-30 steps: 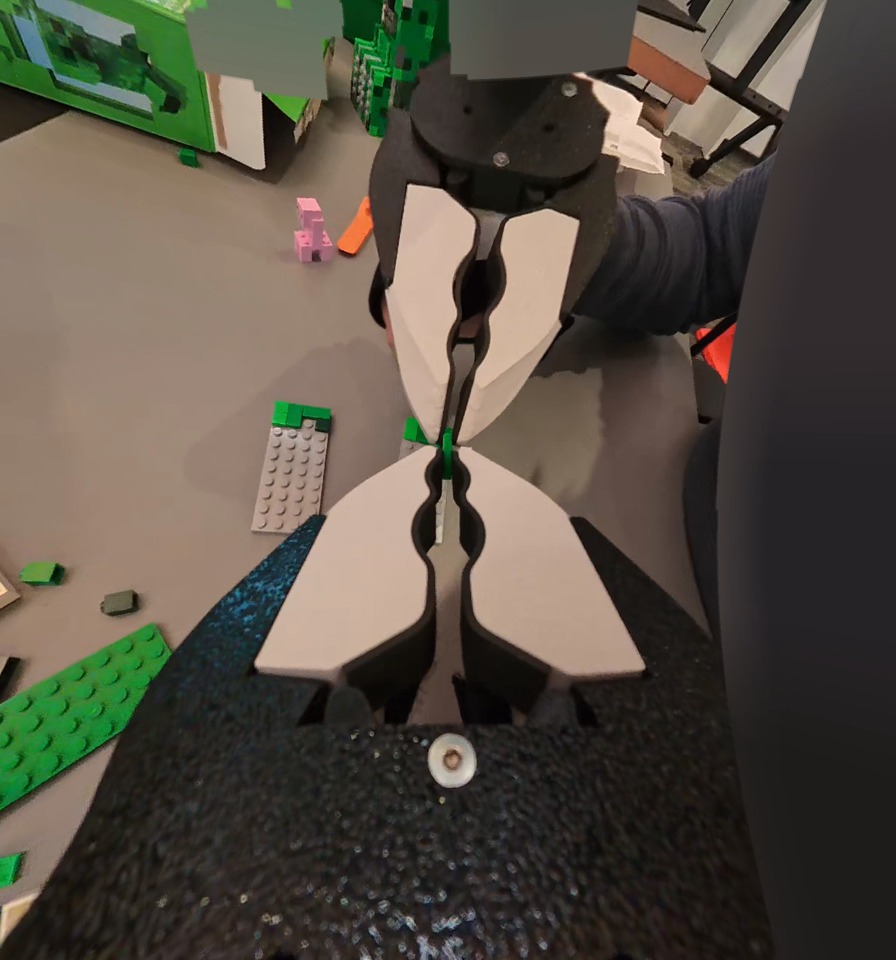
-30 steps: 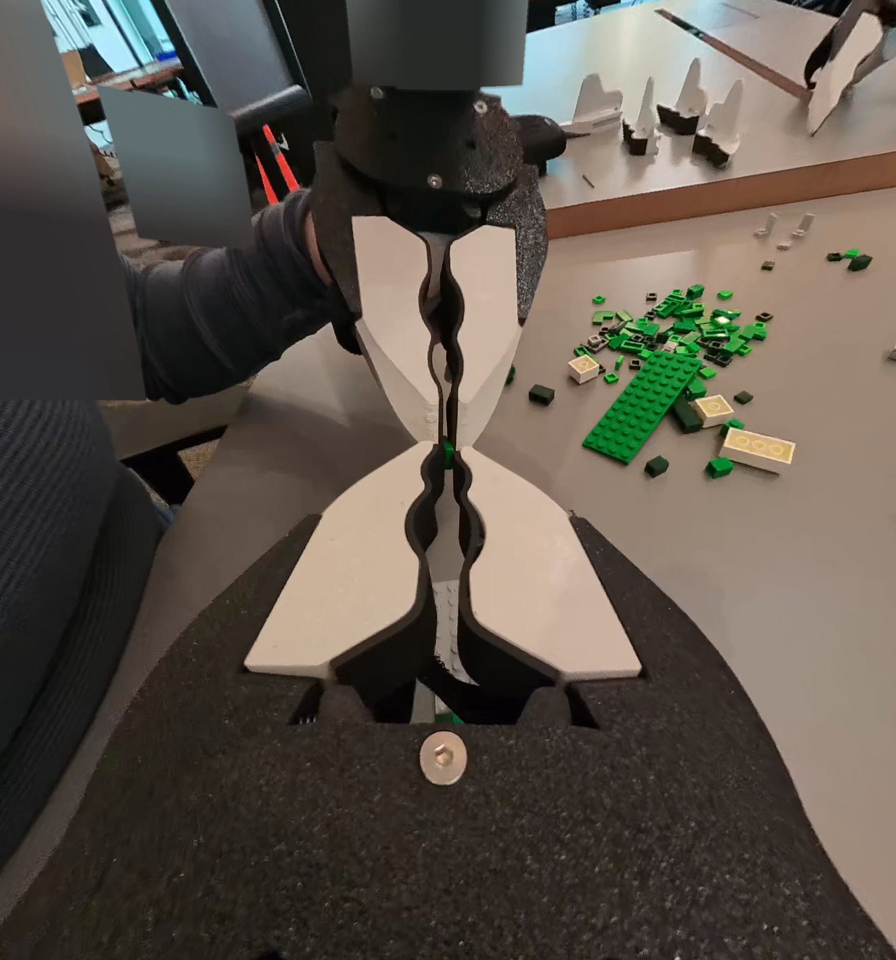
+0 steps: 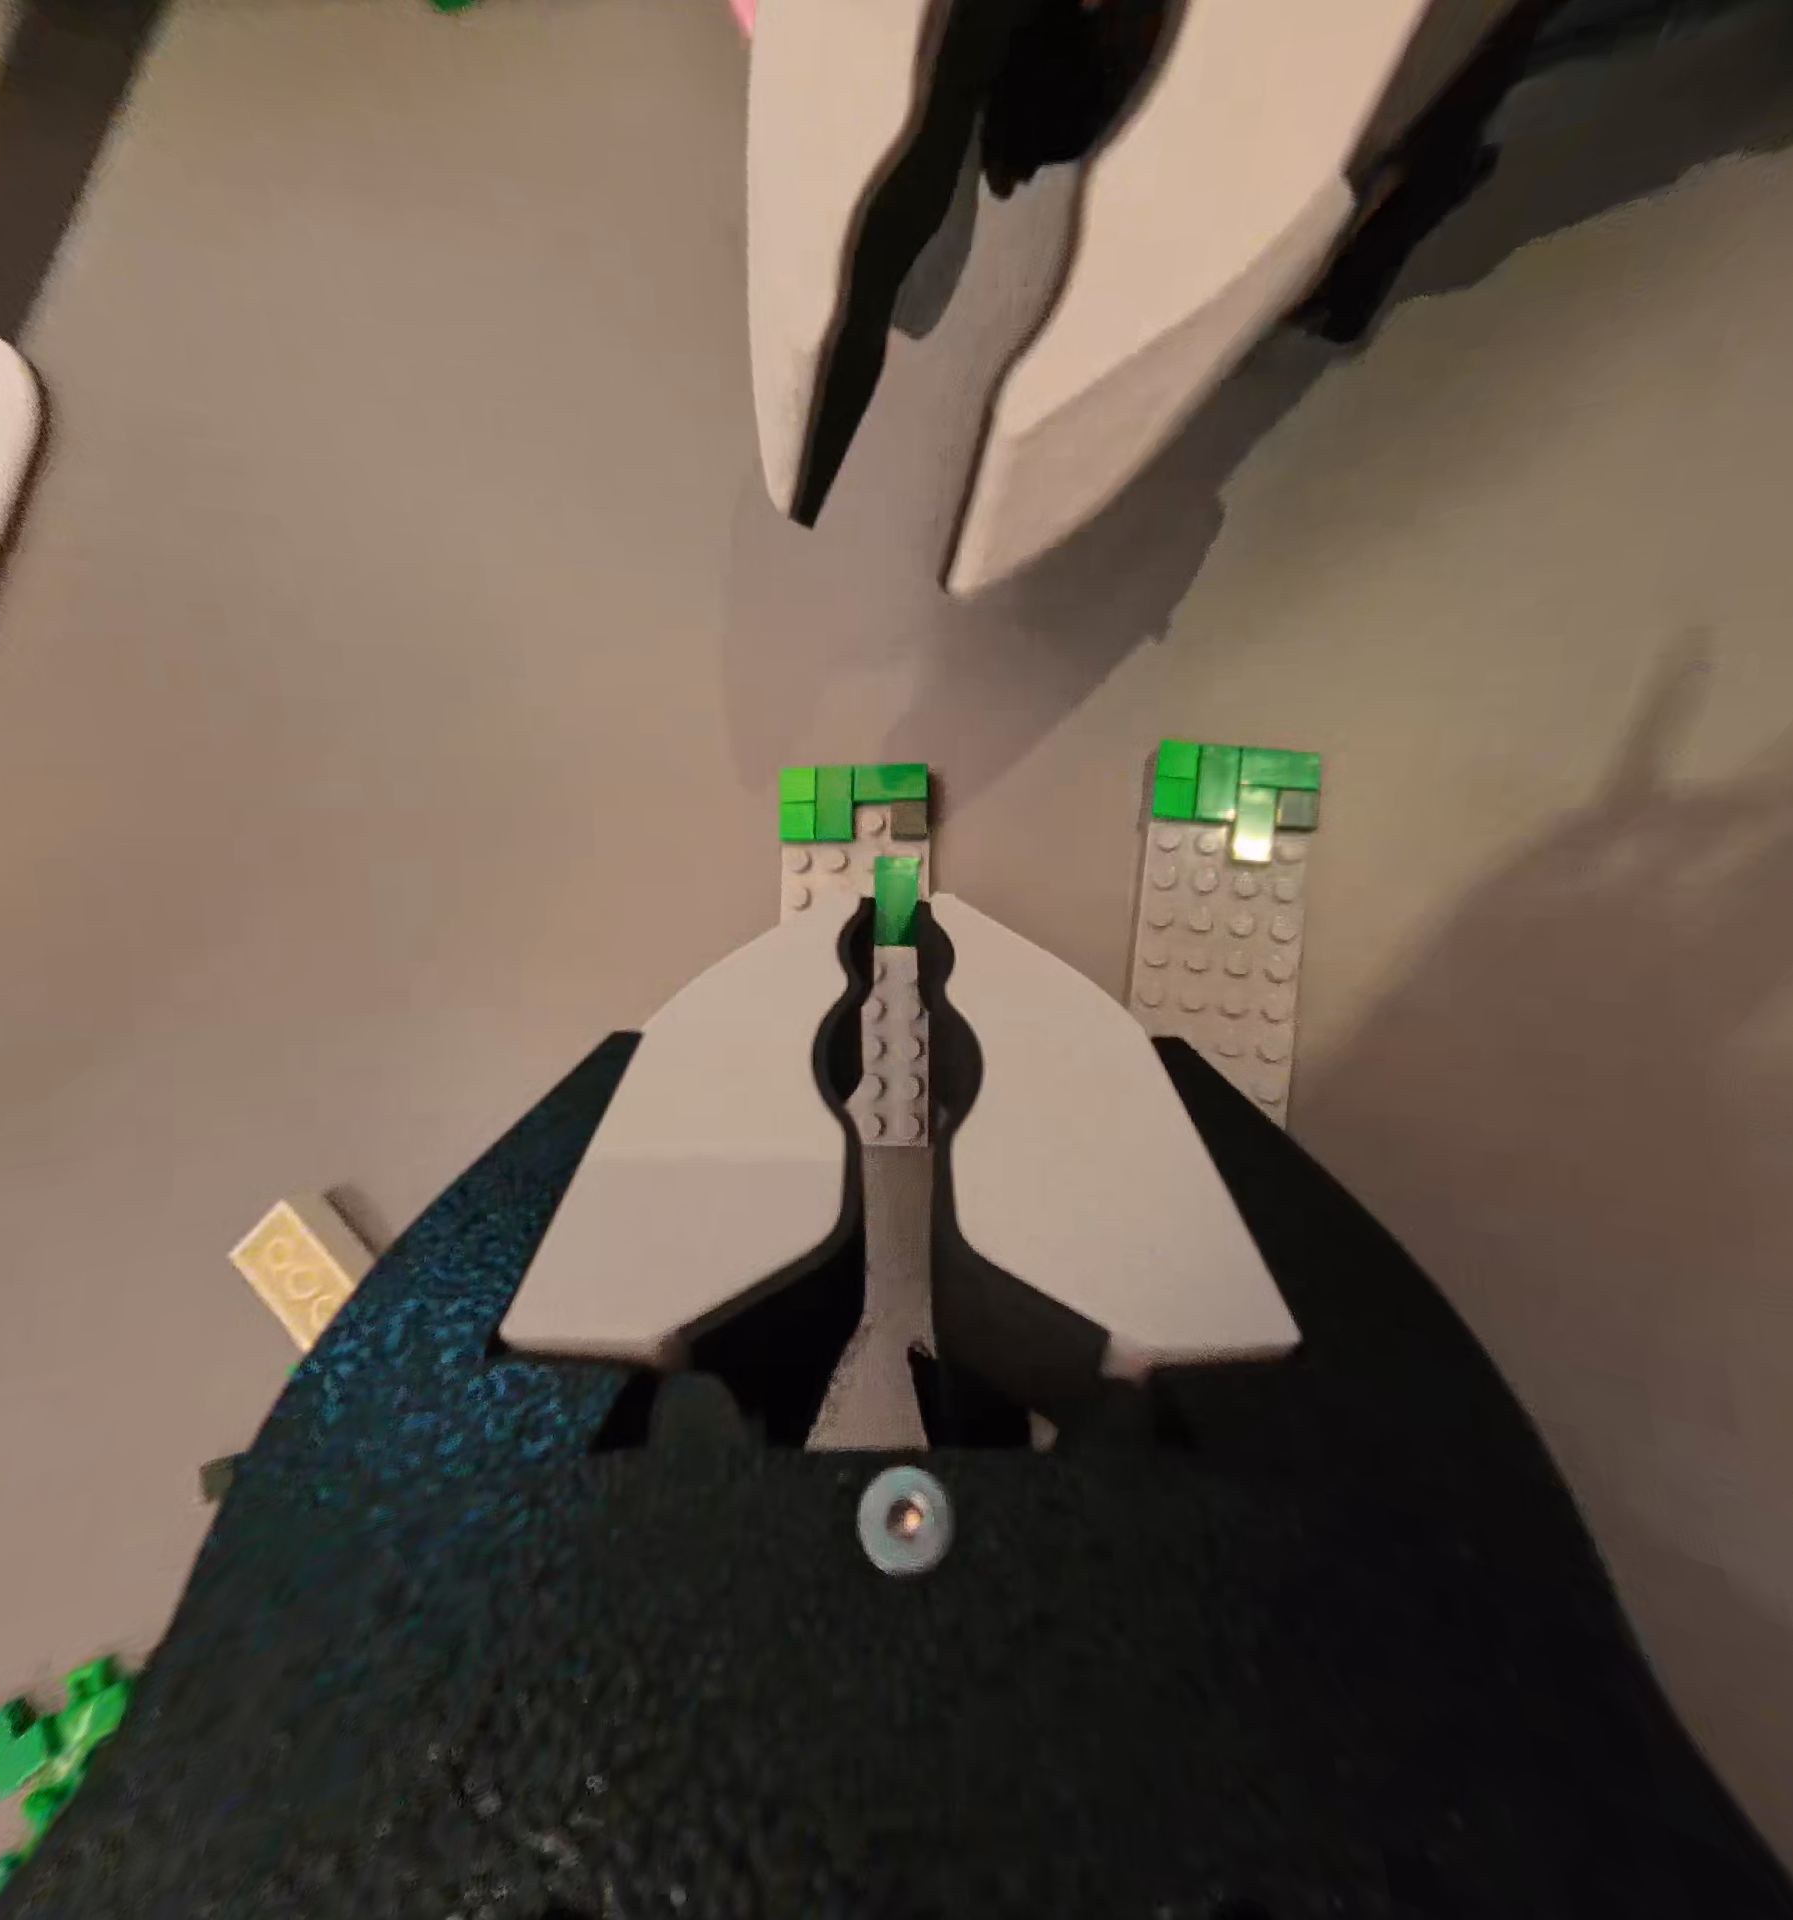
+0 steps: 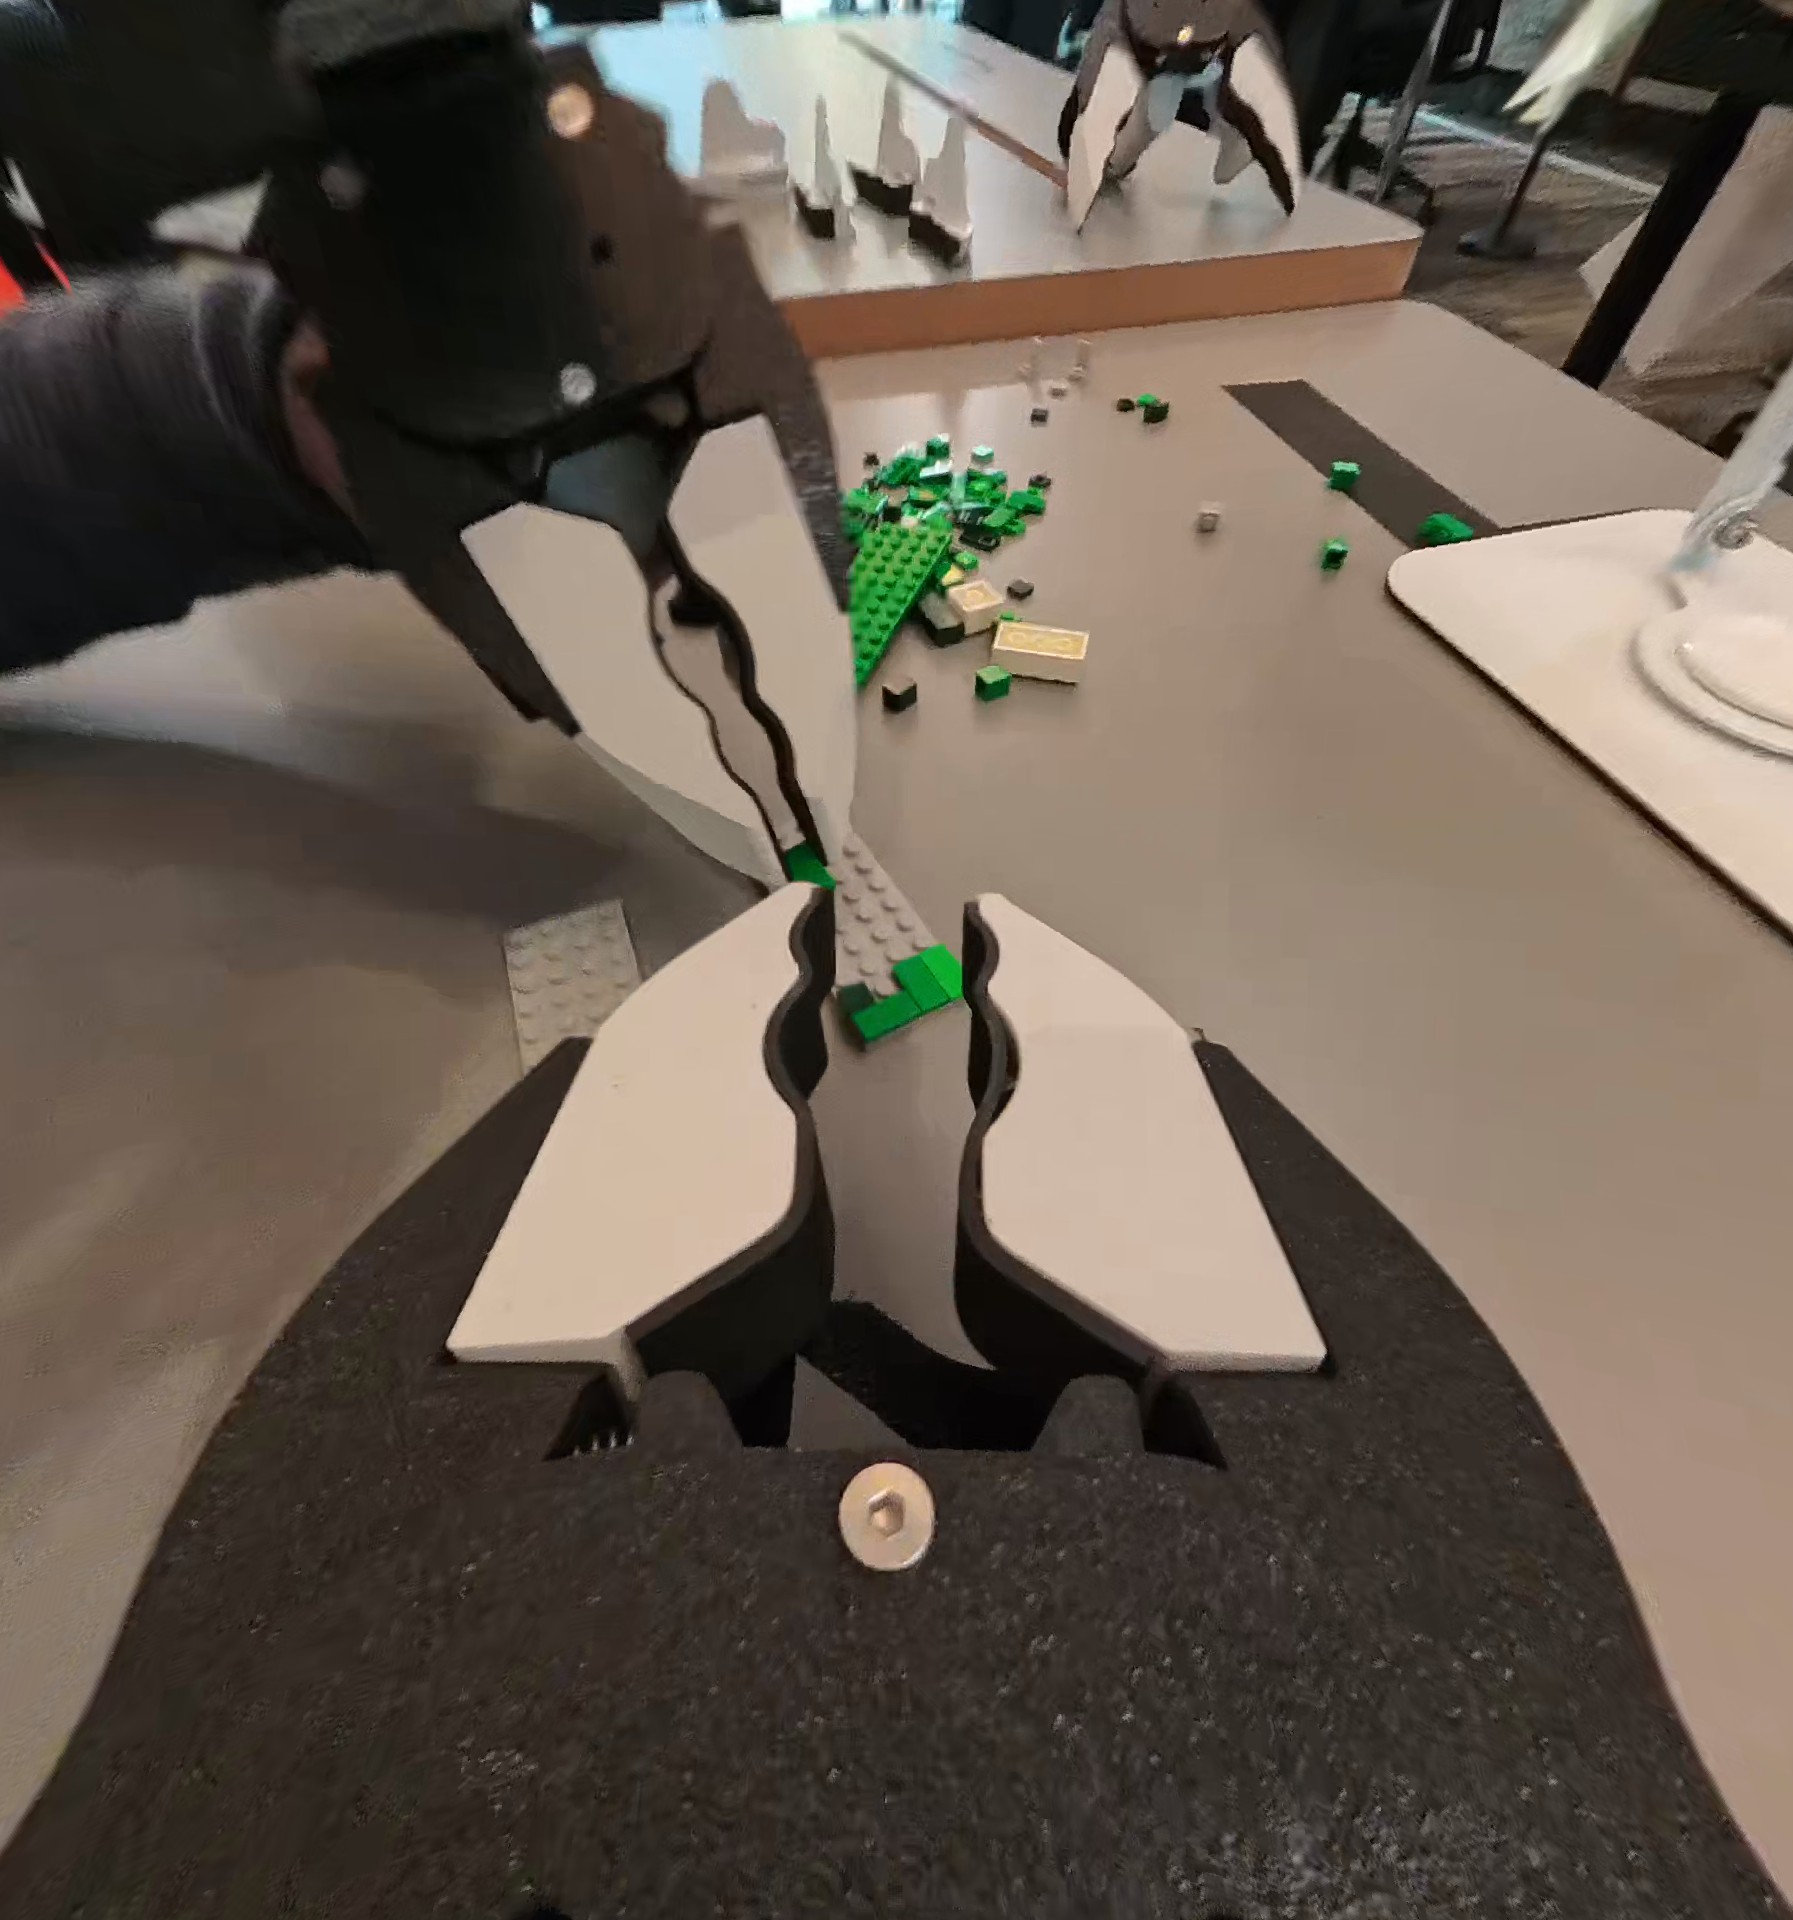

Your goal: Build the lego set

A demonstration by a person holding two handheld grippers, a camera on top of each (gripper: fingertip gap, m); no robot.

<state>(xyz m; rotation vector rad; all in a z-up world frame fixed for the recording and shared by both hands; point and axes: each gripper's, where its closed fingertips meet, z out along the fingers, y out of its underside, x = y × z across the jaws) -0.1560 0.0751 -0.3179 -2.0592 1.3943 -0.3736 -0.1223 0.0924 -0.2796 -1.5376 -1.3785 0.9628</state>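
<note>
The left gripper (image 3: 894,902) was clamped on a small green tile (image 3: 894,899), holding it just above the studs of a grey plate (image 3: 827,869) that lay flat on the grey table (image 3: 404,675), most likely so that the tile could be pressed into the open slot beside the green pieces (image 3: 850,800) already seated along the plate's far end. A second grey plate (image 3: 1219,966), apparently carrying the same pattern with that slot filled, lay just beside it and probably served as a model. The right gripper (image 4: 897,914) had its fingers parted and held nothing; it hovered over the plate's tiled end, leaving the plate free to take the downward push. The loose pile of green bricks (image 4: 933,520) remained farther back on the table, well apart from the work. Compared with one second earlier, the two grippers no longer met tip to tip in mid-air around the green piece: the right one had released and drawn back, and the left had carried the tile down to the plate.
</note>
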